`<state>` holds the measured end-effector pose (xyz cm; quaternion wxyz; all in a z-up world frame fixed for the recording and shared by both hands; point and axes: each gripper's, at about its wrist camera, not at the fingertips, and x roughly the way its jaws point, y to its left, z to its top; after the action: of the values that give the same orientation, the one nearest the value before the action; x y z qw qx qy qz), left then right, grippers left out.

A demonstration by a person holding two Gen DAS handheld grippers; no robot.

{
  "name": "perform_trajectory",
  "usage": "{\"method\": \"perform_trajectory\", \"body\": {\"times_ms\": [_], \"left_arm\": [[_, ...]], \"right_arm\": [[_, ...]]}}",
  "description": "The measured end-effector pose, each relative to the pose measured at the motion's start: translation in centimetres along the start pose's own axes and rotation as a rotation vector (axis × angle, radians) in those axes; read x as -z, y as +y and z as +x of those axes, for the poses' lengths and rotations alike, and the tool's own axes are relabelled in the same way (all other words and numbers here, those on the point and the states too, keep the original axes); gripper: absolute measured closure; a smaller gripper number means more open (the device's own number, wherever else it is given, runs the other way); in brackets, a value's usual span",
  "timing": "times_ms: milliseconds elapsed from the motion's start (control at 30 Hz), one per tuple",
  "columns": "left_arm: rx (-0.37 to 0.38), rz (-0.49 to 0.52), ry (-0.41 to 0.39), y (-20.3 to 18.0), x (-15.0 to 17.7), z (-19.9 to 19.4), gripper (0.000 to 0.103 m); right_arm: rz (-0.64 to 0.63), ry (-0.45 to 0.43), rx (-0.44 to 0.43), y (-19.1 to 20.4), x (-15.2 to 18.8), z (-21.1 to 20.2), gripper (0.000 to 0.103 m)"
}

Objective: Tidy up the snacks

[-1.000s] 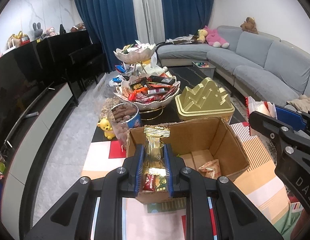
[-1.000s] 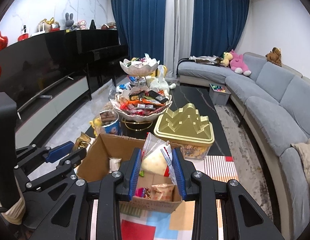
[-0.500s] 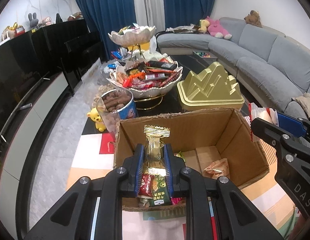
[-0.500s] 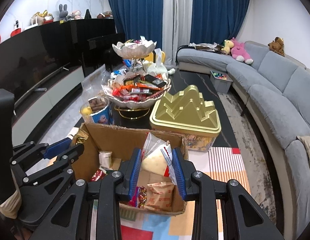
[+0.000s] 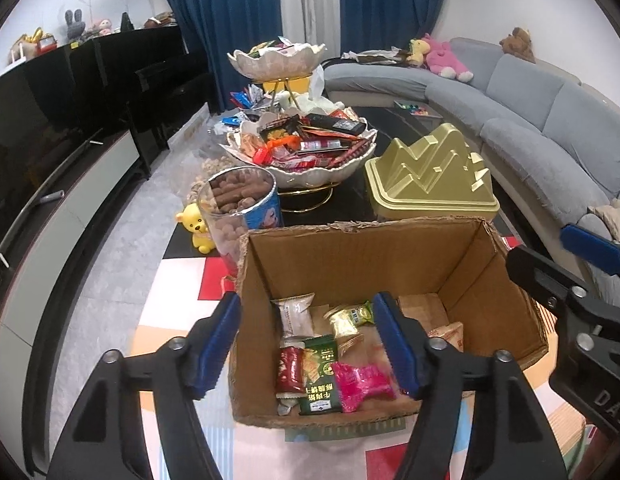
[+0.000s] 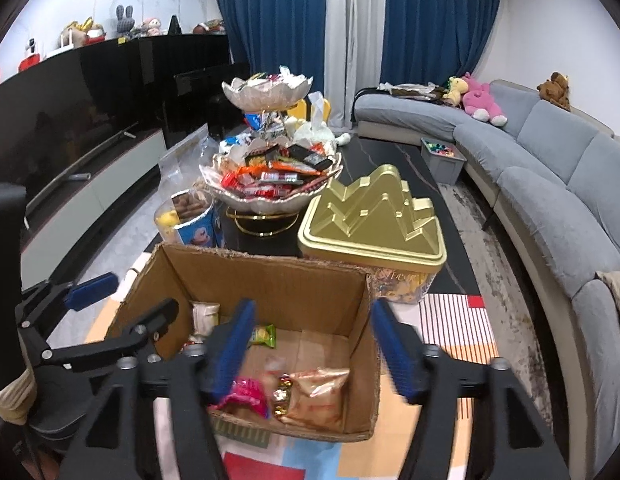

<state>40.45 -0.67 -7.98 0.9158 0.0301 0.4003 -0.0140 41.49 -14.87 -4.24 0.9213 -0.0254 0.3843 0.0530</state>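
Snacks lie loose on the floor of the open brown cardboard box (image 5: 361, 264), directly below and ahead of both my grippers, and that is what my next move turns on. My left gripper (image 5: 310, 344) hangs over the box's near-left part with its blue-padded jaws spread wide and nothing between them; my right gripper (image 6: 313, 344) hangs over the near-right part, likewise spread and empty, its right finger outside the box's right wall. Under the left one I see a green rectangular packet (image 5: 321, 376) lying with its long axis running away from me, a dark red packet (image 5: 290, 369) touching it on the left, a crumpled pink wrapper (image 5: 361, 386) on its right, a white pouch (image 5: 297, 315) further back and a small gold-and-green sachet (image 5: 347, 318) beside that. The right view adds a tan foil bag (image 6: 315, 398) at the near-right corner. Beyond the box stand a clear tub of brown biscuits (image 5: 242, 204), a two-tier white petal-shaped bowl stand heaped with wrapped sweets (image 5: 306, 148) and a gold mountain-shaped tin (image 5: 429, 176). I judge the tiered stand the likeliest source or destination, and the left gripper sits nearer it.
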Motion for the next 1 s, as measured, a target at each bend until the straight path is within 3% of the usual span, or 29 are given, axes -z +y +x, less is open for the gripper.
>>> {"method": "perform_trajectory", "body": {"times_ms": [1000], "left_arm": [[-0.060,0.026,-0.088,-0.3,2.2,-9.8,0.020]], "right_arm": [[0.020,-0.085,0.032,-0.7,1.5,-9.0,0.026]]}}
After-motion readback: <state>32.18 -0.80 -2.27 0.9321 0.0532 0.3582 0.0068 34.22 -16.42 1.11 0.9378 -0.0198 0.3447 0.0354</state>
